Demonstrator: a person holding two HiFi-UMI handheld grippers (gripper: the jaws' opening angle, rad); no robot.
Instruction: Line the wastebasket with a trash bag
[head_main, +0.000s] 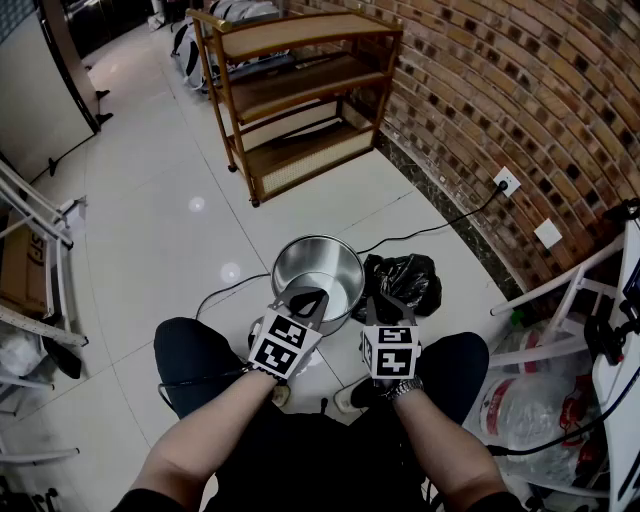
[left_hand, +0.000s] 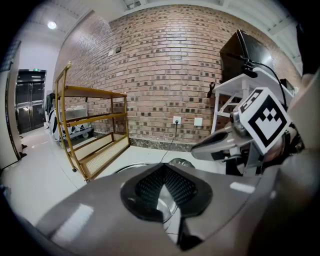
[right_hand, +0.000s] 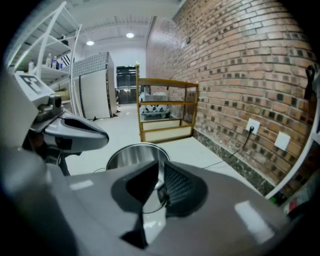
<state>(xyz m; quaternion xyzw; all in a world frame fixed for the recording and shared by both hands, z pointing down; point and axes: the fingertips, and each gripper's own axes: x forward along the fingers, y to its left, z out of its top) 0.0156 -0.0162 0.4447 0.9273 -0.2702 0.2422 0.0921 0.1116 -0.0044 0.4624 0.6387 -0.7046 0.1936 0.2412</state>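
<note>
A round stainless steel wastebasket (head_main: 330, 268) stands unlined on the white tile floor in front of my knees. To its right a crumpled black trash bag (head_main: 405, 282) lies on the floor. My left gripper (head_main: 308, 298) hovers over the basket's near rim, shut, with nothing in it. My right gripper (head_main: 386, 306) hangs beside it, near the bag, its jaws almost together and holding nothing. In the left gripper view the shut left gripper (left_hand: 162, 169) points at the basket rim (left_hand: 131, 167), with the right gripper (left_hand: 200, 148) alongside. In the right gripper view the right gripper (right_hand: 160, 174) faces the basket (right_hand: 131, 152).
A wooden three-shelf rack (head_main: 300, 90) stands against the brick wall (head_main: 500, 90) beyond the basket. A black cable runs from the wall socket (head_main: 507, 181) across the floor. A white frame (head_main: 560, 300) and plastic bags (head_main: 530, 410) crowd the right side.
</note>
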